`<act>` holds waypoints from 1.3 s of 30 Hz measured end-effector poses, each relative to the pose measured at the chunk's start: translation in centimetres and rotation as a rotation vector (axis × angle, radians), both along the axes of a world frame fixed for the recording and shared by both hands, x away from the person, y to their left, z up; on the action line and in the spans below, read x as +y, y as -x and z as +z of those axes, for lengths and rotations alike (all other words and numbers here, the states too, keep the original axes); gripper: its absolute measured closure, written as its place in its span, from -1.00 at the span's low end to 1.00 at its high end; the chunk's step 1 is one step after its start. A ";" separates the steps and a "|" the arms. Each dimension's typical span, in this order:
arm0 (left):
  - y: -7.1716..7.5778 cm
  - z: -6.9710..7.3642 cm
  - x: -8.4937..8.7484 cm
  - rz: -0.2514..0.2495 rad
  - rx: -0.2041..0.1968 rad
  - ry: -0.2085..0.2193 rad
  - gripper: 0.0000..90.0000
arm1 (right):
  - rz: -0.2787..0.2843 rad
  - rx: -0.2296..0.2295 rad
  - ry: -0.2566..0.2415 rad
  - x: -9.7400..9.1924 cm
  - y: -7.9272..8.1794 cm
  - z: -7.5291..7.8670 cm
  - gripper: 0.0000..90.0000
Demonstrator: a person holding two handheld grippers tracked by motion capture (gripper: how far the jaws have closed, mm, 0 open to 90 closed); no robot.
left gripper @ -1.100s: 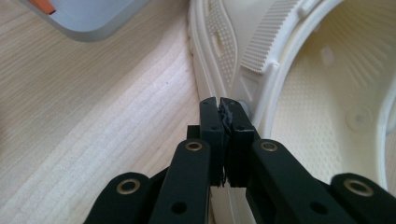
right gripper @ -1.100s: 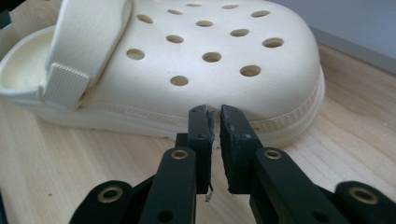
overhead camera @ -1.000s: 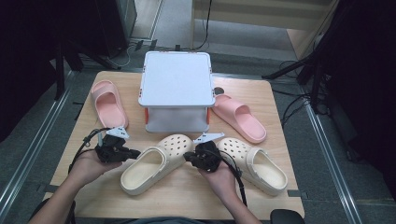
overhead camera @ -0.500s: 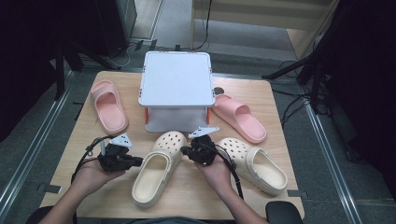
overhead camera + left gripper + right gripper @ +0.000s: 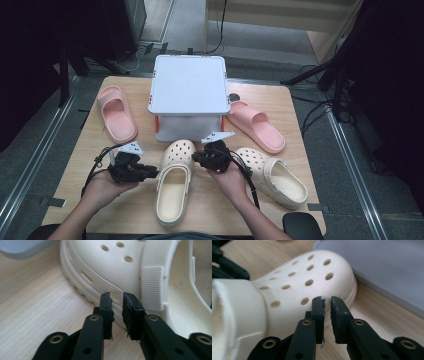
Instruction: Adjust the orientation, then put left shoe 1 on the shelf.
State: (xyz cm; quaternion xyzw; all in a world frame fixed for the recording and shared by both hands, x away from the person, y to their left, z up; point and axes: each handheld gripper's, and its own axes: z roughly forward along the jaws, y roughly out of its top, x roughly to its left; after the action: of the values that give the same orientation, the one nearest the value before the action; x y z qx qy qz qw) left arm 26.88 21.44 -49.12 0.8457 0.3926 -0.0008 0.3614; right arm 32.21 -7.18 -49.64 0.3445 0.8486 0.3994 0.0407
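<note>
High view: the left hand-held gripper [image 5: 150, 173] lies low over the desk [image 5: 95, 200], its tips just beside the left flank of the cream clog [image 5: 174, 182], which lies lengthwise between the two tools with its toe toward the white box [image 5: 189, 92]. The right hand-held gripper [image 5: 197, 159] sits at the opposite flank, near the perforated toe. In the left gripper view the jaws of the left hand-held gripper [image 5: 116, 306] stand slightly parted, having just been opening, with nothing between them; the clog's ribbed sole edge [image 5: 100, 287] lies immediately ahead of the tips, and whether they touch it cannot be told. In the right gripper view the right hand-held gripper [image 5: 326, 305] shows the same narrow gap, likewise just opened, nothing pinched, the toe of the clog [image 5: 312, 282] directly beyond. A second cream clog [image 5: 275, 175] rests to the right of the right tool. Two pink slides [image 5: 117, 112] [image 5: 257, 125] flank the box, well apart from both tools.
</note>
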 end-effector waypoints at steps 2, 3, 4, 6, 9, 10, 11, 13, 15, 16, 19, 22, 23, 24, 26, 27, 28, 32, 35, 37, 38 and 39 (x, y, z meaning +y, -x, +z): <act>-0.4 0.6 0.3 0.031 -0.001 0.001 0.57 | 0.001 -0.013 -0.024 -0.3 0.4 0.6 0.71; -0.5 0.8 0.3 0.038 -0.006 0.010 0.55 | 0.003 -0.021 -0.033 -0.4 0.6 0.9 0.65; -0.7 1.1 0.4 0.038 -0.007 0.021 0.52 | 0.003 -0.027 -0.038 -0.5 0.7 1.1 0.60; -1.1 1.7 0.5 0.035 -0.016 0.025 0.47 | -0.008 -0.030 -0.060 -0.9 1.2 1.7 0.49; -1.6 2.4 0.7 0.032 -0.031 0.021 0.46 | 0.001 -0.008 -0.103 -1.3 1.7 2.2 0.34; -1.8 2.6 0.8 0.032 -0.030 0.023 0.45 | 0.002 0.003 -0.118 -1.4 2.0 2.3 0.29; -2.0 2.9 0.8 0.033 -0.030 0.023 0.45 | -0.003 0.009 -0.122 -1.5 2.2 2.4 0.24; -2.5 3.2 0.9 0.029 -0.037 0.022 0.44 | -0.003 0.014 -0.123 -1.6 2.8 2.5 0.20; -2.9 3.6 0.9 0.025 -0.036 0.024 0.42 | -0.006 0.011 -0.109 -1.5 3.2 2.7 0.16; -3.1 4.0 0.9 0.022 -0.040 0.034 0.42 | -0.006 0.009 -0.103 -1.5 3.5 2.7 0.14; -3.6 5.0 0.9 0.015 -0.059 0.044 0.44 | -0.007 0.010 -0.102 -1.3 4.2 3.0 0.09; -4.1 5.9 1.0 0.015 -0.071 0.040 0.46 | -0.004 0.014 -0.099 -1.1 5.0 3.1 0.05; -4.4 6.3 1.0 0.015 -0.080 0.039 0.47 | -0.004 0.018 -0.100 -1.1 5.2 3.1 0.05; -4.6 6.6 1.0 0.018 -0.082 0.036 0.48 | -0.001 0.014 -0.101 -1.0 5.4 3.1 0.03; -5.1 7.4 1.0 0.015 -0.101 0.030 0.48 | -0.005 0.015 -0.101 -0.9 5.8 3.1 -0.01; -5.3 7.6 1.1 0.008 -0.105 0.032 0.48 | -0.014 0.014 -0.102 -0.8 6.0 3.0 -0.04; -5.5 8.0 1.0 0.003 -0.107 0.039 0.48 | -0.018 0.010 -0.102 -0.8 6.1 2.9 -0.05; -6.4 9.7 0.7 -0.018 -0.146 0.047 0.52 | -0.039 0.023 -0.093 -0.4 6.7 2.3 -0.08; -7.2 10.8 0.4 -0.024 -0.160 0.041 0.54 | -0.044 0.022 -0.086 -0.1 7.1 2.2 -0.10; -7.7 11.2 0.3 -0.020 -0.167 0.037 0.56 | -0.048 0.020 -0.083 0.0 7.2 2.1 -0.10; -8.1 11.5 0.2 -0.016 -0.166 0.036 0.58 | -0.052 0.019 -0.078 0.0 7.3 2.1 -0.10; -8.4 11.7 0.2 -0.012 -0.166 0.037 0.63 | -0.051 0.019 -0.076 0.0 7.4 1.9 -0.10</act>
State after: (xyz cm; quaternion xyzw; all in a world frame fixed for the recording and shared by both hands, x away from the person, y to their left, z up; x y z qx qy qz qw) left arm 35.26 21.64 -37.45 0.8384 0.3562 0.0602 0.4082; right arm 24.81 -7.15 -47.69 0.3711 0.8241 0.4269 0.0299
